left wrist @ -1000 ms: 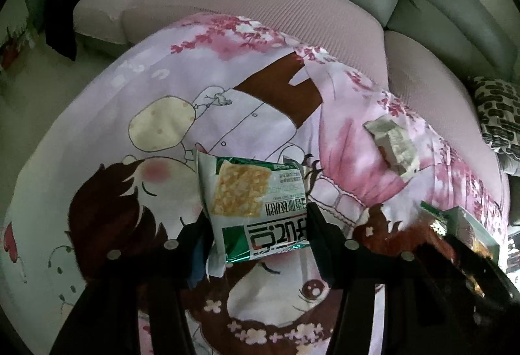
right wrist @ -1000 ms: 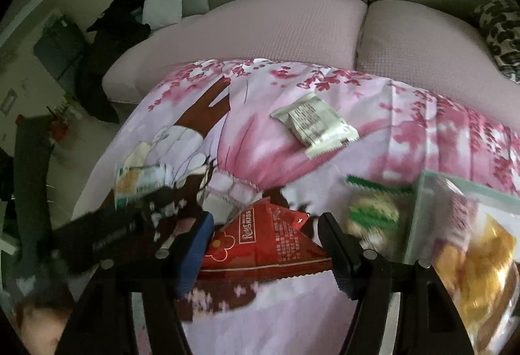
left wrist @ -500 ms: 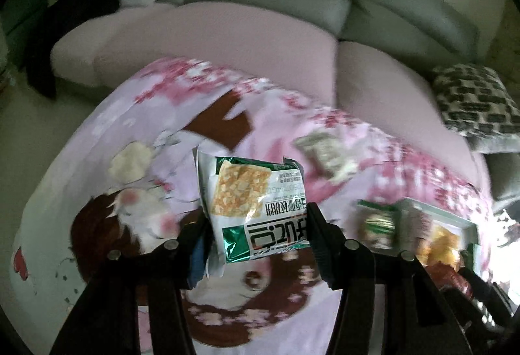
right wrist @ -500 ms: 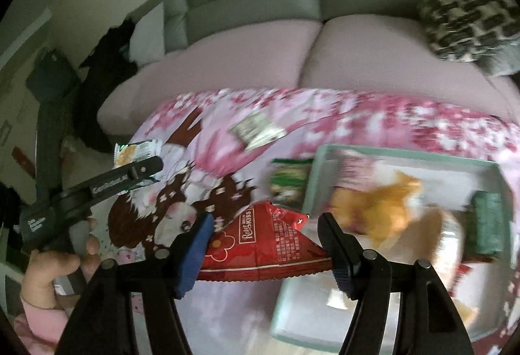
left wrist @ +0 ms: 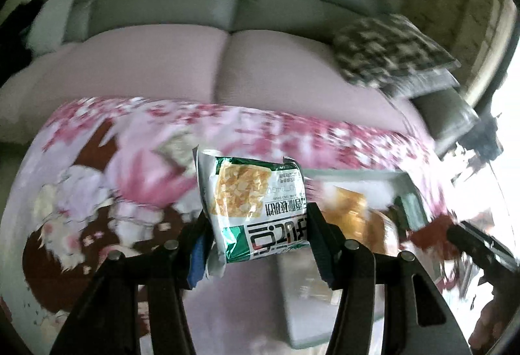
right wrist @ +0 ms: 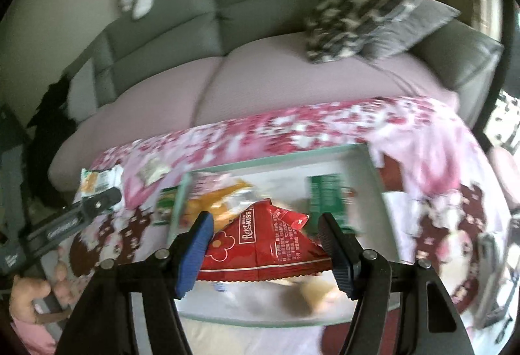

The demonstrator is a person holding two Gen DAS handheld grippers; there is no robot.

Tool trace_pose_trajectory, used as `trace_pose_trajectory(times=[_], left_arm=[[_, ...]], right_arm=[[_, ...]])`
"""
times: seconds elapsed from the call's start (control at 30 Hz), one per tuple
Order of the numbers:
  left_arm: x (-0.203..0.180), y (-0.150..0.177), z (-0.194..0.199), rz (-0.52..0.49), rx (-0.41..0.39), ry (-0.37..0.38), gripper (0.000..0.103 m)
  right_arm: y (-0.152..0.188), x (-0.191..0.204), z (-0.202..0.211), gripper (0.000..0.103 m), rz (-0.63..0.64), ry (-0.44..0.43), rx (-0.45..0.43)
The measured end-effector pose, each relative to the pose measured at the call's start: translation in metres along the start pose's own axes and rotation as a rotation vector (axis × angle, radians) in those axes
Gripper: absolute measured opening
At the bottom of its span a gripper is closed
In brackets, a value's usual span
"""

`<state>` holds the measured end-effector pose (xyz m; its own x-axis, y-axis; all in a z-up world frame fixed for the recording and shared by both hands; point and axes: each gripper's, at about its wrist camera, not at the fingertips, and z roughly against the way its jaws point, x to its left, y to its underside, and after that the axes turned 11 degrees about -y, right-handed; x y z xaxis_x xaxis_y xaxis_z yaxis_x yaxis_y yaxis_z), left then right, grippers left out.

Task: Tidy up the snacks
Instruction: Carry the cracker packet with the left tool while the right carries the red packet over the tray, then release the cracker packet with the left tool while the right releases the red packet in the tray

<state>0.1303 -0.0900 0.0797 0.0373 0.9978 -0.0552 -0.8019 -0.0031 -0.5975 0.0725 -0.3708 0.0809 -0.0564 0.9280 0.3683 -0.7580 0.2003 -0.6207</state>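
Pink cherry-blossom cloth [right wrist: 325, 124] spreads across mid-frame, with the pale green tray [right wrist: 276, 156] on it at centre. Your right tool [right wrist: 265, 244] is clamped on a red packet [right wrist: 260, 244] reading "Rulet KISS", low over the tray. Your left tool [left wrist: 256, 234] is clamped on a green-and-white cracker packet [left wrist: 253, 199], centre frame; its print is unreadable.

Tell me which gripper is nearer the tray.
Right. The right gripper, holding the red packet, is over the tray; the left gripper, holding the green-and-white packet, is beside its left edge.
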Motion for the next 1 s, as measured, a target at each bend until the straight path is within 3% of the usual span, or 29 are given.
trace_pose_trajectory(times=[0.27,0.43,0.7,1.0], left_arm=[[-0.089,0.018,0.003,-0.207,0.006,0.107,0.056],[-0.131,0.036,-0.011,-0.324,0.034,0.098,0.056],[-0.147,0.046,-0.032,-0.363,0.068,0.074,0.056],[-0.144,0.048,-0.042,-0.352,0.086,0.051,0.056]], right_arm=[[0.013,-0.06,0.011,0.069,-0.108,0.077,-0.008],[0.023,-0.08,0.004,0.07,-0.144,0.111,-0.002],[0.038,-0.097,-0.01,0.07,-0.199,0.115,-0.011],[0.058,-0.095,-0.036,0.07,-0.198,0.123,0.057]])
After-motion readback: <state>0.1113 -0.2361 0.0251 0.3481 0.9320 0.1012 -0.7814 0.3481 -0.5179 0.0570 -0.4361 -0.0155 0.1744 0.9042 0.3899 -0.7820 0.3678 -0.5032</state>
